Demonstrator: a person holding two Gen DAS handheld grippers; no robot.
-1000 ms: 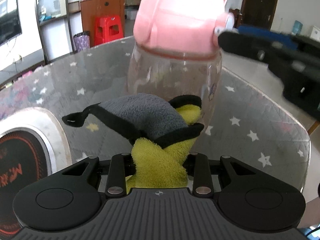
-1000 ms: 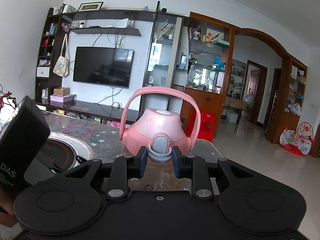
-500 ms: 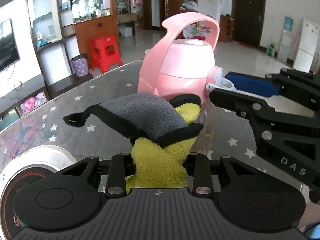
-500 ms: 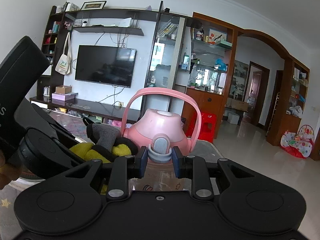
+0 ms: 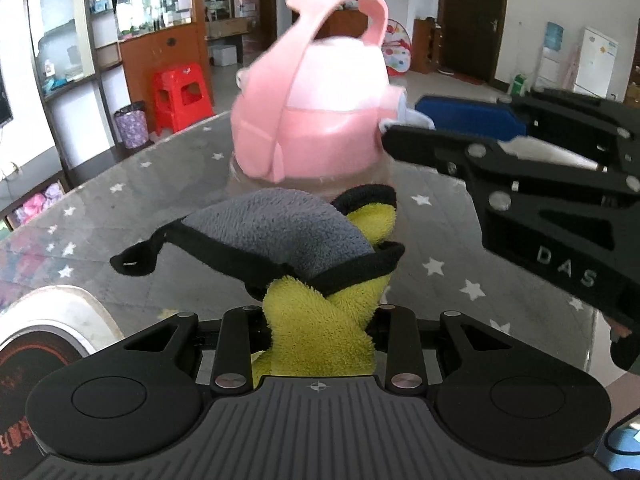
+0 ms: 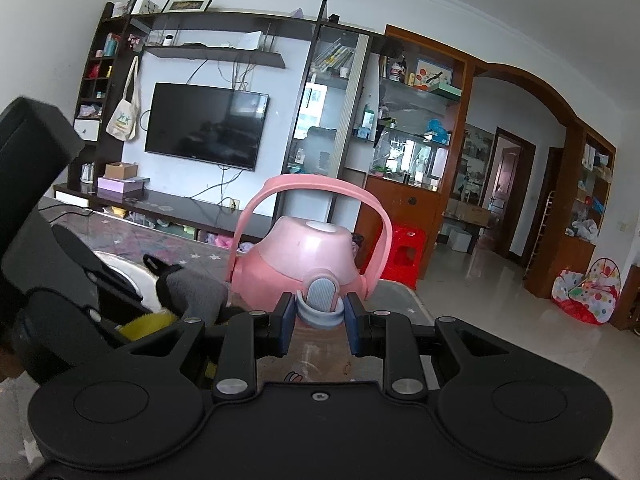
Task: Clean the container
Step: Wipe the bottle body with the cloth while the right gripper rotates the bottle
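Note:
A clear bottle with a pink lid [image 5: 316, 120] and a pink carry handle stands on the glass table; it also shows in the right wrist view [image 6: 304, 268]. My right gripper [image 6: 320, 320] is shut on the lid's grey button, and it shows from the side in the left wrist view [image 5: 404, 124]. My left gripper [image 5: 320, 320] is shut on a grey and yellow-green cloth [image 5: 304, 248] with black trim. The cloth is pressed against the bottle's side just below the lid and also shows in the right wrist view [image 6: 188, 296].
An induction cooker [image 5: 48, 332] sits at the table's left. The star-patterned table top [image 5: 460, 240] ends at a rim on the right. A red stool [image 5: 182, 96] and cabinets stand on the floor beyond.
The left gripper with the cloth has risen up the bottle's side from the clear body to just under the lid. The right gripper keeps its hold on the lid.

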